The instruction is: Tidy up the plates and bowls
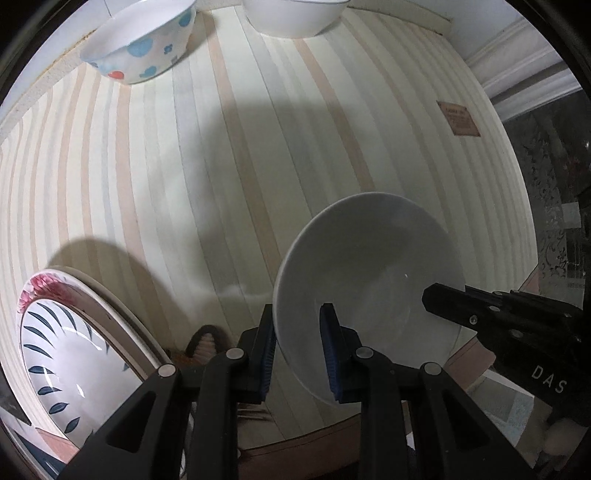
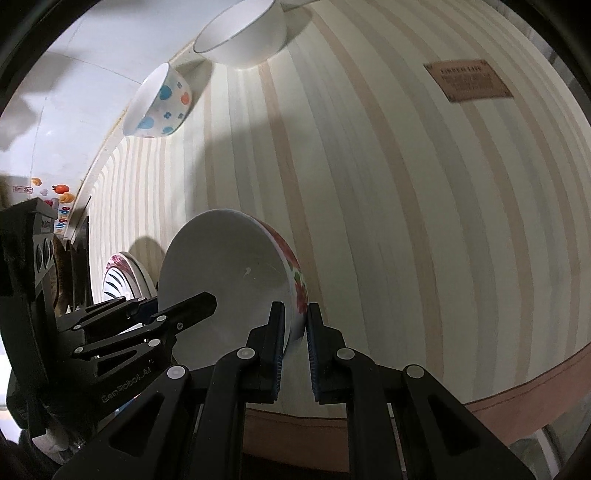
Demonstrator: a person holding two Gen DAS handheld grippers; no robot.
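A white bowl [image 1: 369, 273] with red flowers on its outer wall [image 2: 236, 273] is held above the striped tablecloth. My left gripper [image 1: 299, 325] is shut on its near-left rim, one finger inside, one outside. My right gripper [image 2: 295, 325] is shut on the opposite rim and shows in the left wrist view [image 1: 491, 314]. The left gripper shows in the right wrist view [image 2: 155, 321]. A stack of plates, topped by a blue-leaf plate [image 1: 62, 369], lies at the left [image 2: 122, 280]. A bowl with blue and red spots [image 1: 144, 40] [image 2: 159, 103] and a plain white bowl [image 1: 295, 16] [image 2: 240, 37] stand at the far edge.
The striped tablecloth [image 1: 221, 166] covers the table, with a brown label [image 1: 458, 118] [image 2: 469, 81] on the right. The table's near edge [image 2: 517, 391] runs below the grippers. A white wall lies behind the far bowls.
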